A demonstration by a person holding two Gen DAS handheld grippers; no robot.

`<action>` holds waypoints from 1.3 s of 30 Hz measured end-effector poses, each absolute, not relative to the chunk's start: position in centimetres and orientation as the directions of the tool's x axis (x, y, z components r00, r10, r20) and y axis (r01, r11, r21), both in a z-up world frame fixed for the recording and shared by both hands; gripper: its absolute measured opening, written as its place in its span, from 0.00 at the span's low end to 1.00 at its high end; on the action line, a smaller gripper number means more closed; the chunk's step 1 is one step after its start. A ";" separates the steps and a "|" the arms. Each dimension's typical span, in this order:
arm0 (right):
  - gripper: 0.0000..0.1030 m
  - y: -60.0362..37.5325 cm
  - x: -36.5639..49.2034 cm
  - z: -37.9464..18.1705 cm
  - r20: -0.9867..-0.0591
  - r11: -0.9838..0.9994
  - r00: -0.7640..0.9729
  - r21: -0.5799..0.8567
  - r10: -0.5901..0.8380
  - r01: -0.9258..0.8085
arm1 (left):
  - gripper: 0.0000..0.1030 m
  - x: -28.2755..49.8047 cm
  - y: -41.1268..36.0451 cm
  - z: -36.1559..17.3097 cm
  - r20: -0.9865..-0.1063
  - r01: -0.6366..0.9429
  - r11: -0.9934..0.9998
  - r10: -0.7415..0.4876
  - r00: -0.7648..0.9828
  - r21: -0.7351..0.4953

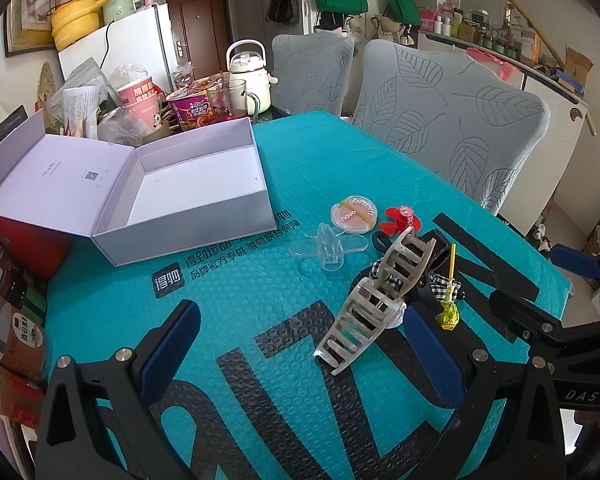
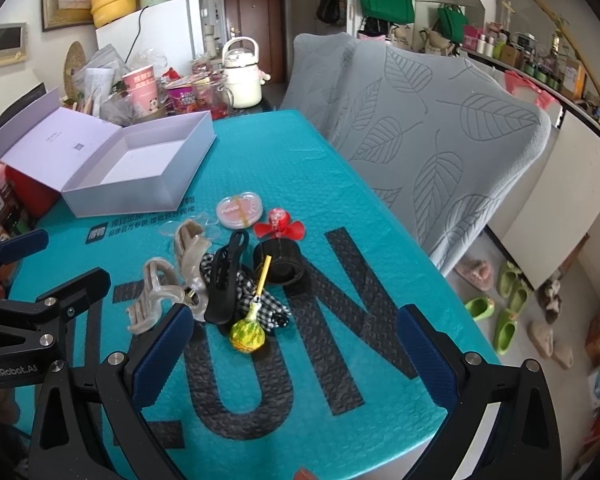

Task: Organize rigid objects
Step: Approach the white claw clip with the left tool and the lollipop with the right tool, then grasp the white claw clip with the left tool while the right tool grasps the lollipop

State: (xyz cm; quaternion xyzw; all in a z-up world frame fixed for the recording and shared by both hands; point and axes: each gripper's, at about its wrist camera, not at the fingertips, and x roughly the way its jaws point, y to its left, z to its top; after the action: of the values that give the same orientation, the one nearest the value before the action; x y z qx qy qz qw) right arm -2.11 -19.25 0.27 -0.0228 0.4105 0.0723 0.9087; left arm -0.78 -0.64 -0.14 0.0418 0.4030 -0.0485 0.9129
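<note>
An open lavender box (image 1: 188,184) (image 2: 140,168) sits empty at the far left of the teal mat. A beige hair claw (image 1: 376,300) (image 2: 172,280) lies in a small pile with a black clip (image 2: 224,280), a checked scrunchie (image 2: 268,308), a green lollipop (image 1: 450,314) (image 2: 247,334), a black strap roll (image 2: 282,264), a red fan (image 1: 402,220) (image 2: 278,228), a pink compact (image 1: 354,212) (image 2: 239,208) and a clear pacifier (image 1: 330,250). My left gripper (image 1: 304,344) is open with the claw between its fingers, untouched. My right gripper (image 2: 296,344) is open around the lollipop.
Cups, noodle bowls, a cream kettle (image 1: 248,76) and papers crowd the table's far end behind the box. Jars and a red tin (image 1: 28,244) stand along the left edge. Two leaf-patterned chairs (image 1: 452,120) stand on the right side. Slippers (image 2: 508,304) lie on the floor.
</note>
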 end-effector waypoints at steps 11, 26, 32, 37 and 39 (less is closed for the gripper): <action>1.00 -19.4 -2.4 0.2 -0.750 0.989 0.652 0.018 0.111 -0.148 | 1.00 -1.3 -0.3 -0.3 -0.743 0.114 0.993 -0.057 0.667 0.026; 1.00 -19.7 -3.9 -0.2 -0.741 0.985 0.657 0.034 0.138 -0.168 | 1.00 -2.6 0.2 -0.8 -0.751 0.103 0.995 -0.078 0.655 -0.014; 1.00 -19.9 -3.9 -1.1 -0.748 0.981 0.645 0.045 0.157 -0.187 | 1.00 -2.3 0.0 -1.8 -0.769 0.109 0.993 -0.095 0.632 -0.033; 0.97 -20.4 -3.5 -2.3 -0.763 0.978 0.620 0.072 0.182 -0.198 | 1.00 -1.6 -0.3 -2.4 -0.775 0.122 0.992 -0.109 0.623 -0.041; 0.94 -20.5 -3.2 -2.8 -0.768 0.975 0.611 0.081 0.193 -0.206 | 1.00 -1.4 -0.5 -2.6 -0.773 0.132 0.991 -0.113 0.625 -0.037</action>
State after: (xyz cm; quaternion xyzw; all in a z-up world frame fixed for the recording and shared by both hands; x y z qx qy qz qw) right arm -3.20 -20.46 -2.77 -0.0075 0.4268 0.1110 0.8975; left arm -1.39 -0.49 -2.63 0.0116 0.4277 -0.0679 0.9013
